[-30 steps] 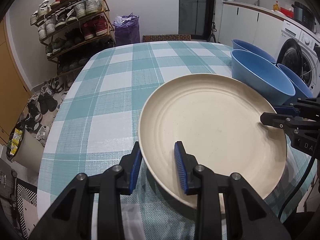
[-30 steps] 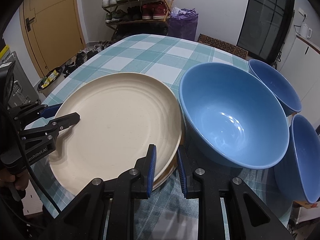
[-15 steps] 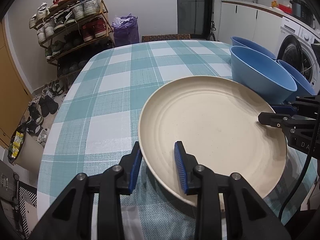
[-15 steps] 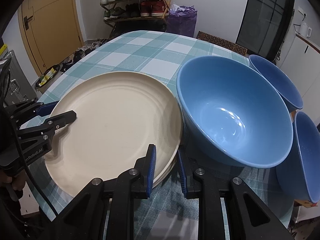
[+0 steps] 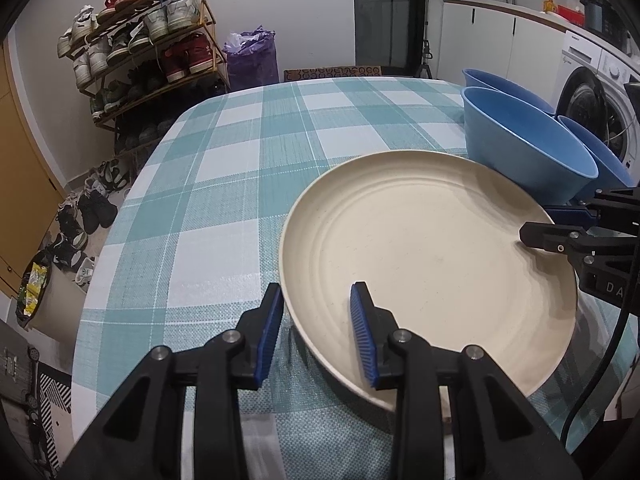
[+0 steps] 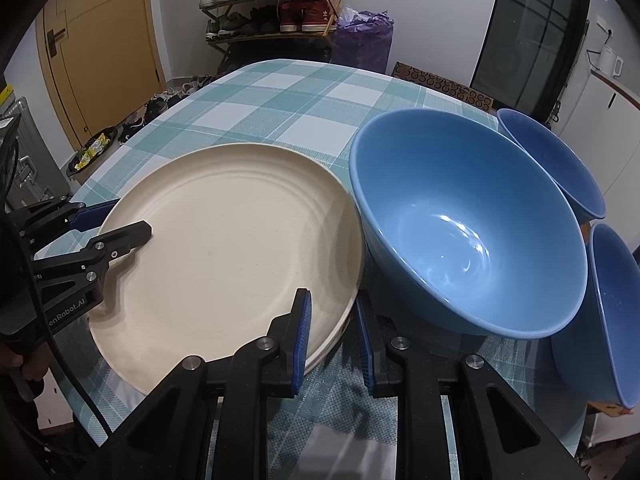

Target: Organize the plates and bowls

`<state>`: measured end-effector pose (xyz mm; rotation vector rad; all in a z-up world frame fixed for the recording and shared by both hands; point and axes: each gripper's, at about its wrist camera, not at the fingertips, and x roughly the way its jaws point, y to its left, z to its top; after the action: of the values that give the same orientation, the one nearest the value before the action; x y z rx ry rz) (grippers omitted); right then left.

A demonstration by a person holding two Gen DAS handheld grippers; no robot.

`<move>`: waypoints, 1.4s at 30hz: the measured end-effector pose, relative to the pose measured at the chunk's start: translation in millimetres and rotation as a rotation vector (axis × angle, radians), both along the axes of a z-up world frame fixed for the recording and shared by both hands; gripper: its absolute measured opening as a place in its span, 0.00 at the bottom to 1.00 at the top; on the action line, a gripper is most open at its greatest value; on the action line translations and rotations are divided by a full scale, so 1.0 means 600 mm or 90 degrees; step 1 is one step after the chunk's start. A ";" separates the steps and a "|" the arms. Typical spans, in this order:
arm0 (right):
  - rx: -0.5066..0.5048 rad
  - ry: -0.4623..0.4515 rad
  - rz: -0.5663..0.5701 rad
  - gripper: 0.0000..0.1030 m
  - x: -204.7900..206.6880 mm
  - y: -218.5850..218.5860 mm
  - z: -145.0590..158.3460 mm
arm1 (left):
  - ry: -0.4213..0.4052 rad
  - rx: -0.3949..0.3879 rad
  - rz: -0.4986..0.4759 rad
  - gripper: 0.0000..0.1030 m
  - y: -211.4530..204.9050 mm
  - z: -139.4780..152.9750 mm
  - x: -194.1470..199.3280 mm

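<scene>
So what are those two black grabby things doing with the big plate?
A person holds a pair of tongs in each hand. The left tongs and the right tongs each straddle the rim of the cream plate on opposite sides, jaws open around it. The plate sits over the checked tablecloth. Three blue bowls wait beside it; the nearest blue bowl touches the plate.

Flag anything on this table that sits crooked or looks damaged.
The big blue bowl tips toward the cream plate, apparently propped on its rim. Two smaller blue bowls lean too. No cracks or spills visible.
</scene>
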<state>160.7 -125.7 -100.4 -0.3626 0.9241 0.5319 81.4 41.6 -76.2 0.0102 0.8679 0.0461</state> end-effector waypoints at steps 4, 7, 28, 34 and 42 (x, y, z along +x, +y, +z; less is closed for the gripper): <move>-0.001 0.000 -0.001 0.21 0.000 -0.001 0.001 | 0.010 -0.011 -0.001 0.34 0.002 -0.002 0.002; -0.001 0.000 -0.002 0.21 0.001 -0.002 0.001 | 0.014 -0.017 -0.001 0.35 0.004 -0.002 0.002; 0.021 -0.021 0.041 0.45 -0.032 -0.001 0.036 | -0.005 -0.069 -0.018 0.57 0.010 0.039 -0.017; 0.033 -0.027 0.052 0.52 -0.044 -0.002 0.052 | -0.020 -0.094 -0.018 0.59 0.013 0.053 -0.025; 0.062 -0.068 0.053 0.81 -0.067 -0.016 0.087 | -0.041 -0.108 -0.010 0.90 0.013 0.067 -0.034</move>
<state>120.4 -135.2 -48.1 -0.3398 0.7799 0.6254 60.9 49.7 -35.7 -0.1433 0.8052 -0.0421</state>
